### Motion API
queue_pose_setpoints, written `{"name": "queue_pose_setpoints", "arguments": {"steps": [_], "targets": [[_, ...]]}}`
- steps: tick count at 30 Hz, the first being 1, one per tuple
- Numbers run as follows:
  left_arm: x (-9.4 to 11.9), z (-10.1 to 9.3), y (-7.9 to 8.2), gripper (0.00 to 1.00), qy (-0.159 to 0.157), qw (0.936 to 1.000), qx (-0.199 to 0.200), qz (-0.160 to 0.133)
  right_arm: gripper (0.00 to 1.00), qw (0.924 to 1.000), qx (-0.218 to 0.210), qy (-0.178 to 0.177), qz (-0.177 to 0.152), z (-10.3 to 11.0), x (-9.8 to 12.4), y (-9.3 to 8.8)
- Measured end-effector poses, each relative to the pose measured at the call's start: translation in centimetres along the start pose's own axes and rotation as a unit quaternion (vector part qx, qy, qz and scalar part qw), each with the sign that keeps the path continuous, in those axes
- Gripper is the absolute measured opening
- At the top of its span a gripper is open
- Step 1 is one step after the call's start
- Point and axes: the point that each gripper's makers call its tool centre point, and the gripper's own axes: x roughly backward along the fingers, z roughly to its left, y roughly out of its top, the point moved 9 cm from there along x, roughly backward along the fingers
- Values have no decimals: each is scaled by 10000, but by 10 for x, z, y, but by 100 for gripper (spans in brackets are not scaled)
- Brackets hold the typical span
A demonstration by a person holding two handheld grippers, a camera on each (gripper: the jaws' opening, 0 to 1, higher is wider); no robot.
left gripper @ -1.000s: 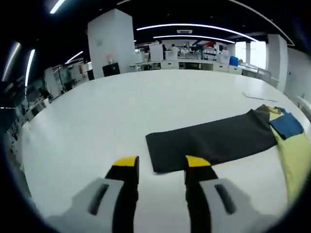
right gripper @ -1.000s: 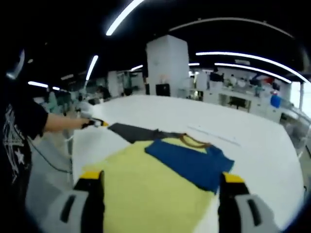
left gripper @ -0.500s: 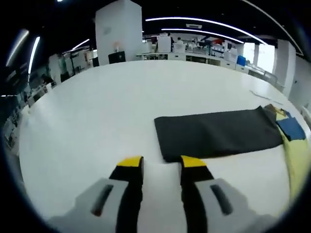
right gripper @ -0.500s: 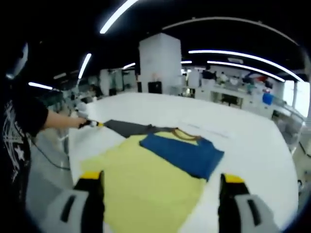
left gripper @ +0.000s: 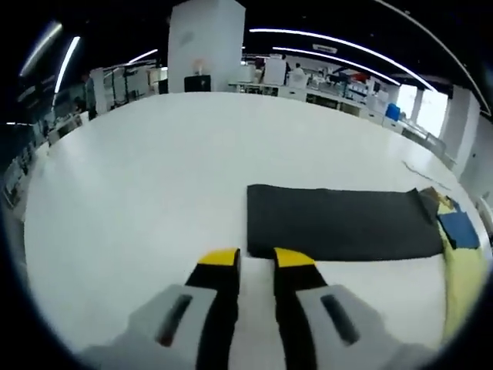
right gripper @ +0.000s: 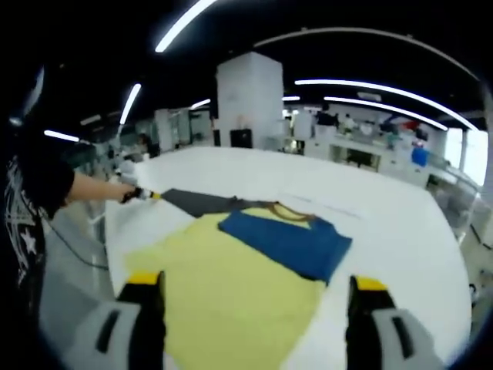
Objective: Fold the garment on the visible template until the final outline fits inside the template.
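In the left gripper view our left claw (left gripper: 256, 257) hangs low over the white surface (left gripper: 154, 169), its yellow-tipped jaws drawn near together with only a narrow gap and nothing between them. Just ahead of the tips lies the dark grey template (left gripper: 339, 223), a flat rectangle whose near short edge sits close to the claw but apart from it. At the template's far end, toward the right of this view, we see a sliver of the garment: a yellow T-shirt (left gripper: 466, 266) with a blue sleeve (left gripper: 460, 229) folded over it, the shirt's collar end overlapping the template's corner.

The right gripper view gives us the shirt far more fully. The yellow T-shirt (right gripper: 231, 285) is spread flat on the surface (right gripper: 385, 231), its body reaching toward the camera, and the blue sleeve (right gripper: 285, 240) lies folded across its upper part, beside the brown-edged collar (right gripper: 293, 212). Beyond the collar the dark template (right gripper: 200, 202) runs away to the left, mostly uncovered, so the shirt rests beside and partly on one end of it rather than inside its outline. Our right claw (right gripper: 256, 284) is spread wide, its two yellow tips standing well apart on either side of the shirt's near edge, holding nothing. This view also shows the left claw (right gripper: 146, 195) small at the template's far end, carried on the person's outstretched arm (right gripper: 96, 189), with a black printed T-shirt (right gripper: 27, 216) at the left edge. Behind the surface stand a white pillar (right gripper: 248, 96) and rows of workbenches under long ceiling lights.
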Motion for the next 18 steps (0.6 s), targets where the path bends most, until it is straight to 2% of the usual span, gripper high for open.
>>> {"name": "queue_pose_setpoints", "arguments": {"steps": [3, 6, 7, 13, 18], "targets": [[2, 0, -1, 6, 64, 10000, 59, 22, 99, 10000, 5, -7, 10, 1, 0, 0], [3, -6, 0, 1, -158, 9996, 249, -2, 99, 10000, -8, -19, 10, 2, 0, -1], [4, -5, 0, 0, -97, 9995, 283, -42, 99, 10000, -8, -27, 7, 2, 1, -2], [13, -9, 3, 0, -149, 9995, 237, -116, 99, 10000, -36, -38, -16, 2, 2, -2], [18, -13, 14, 0, -228, 9991, 177, -306, 99, 10000, -46, -22, -32, 4, 1, -3]]}}
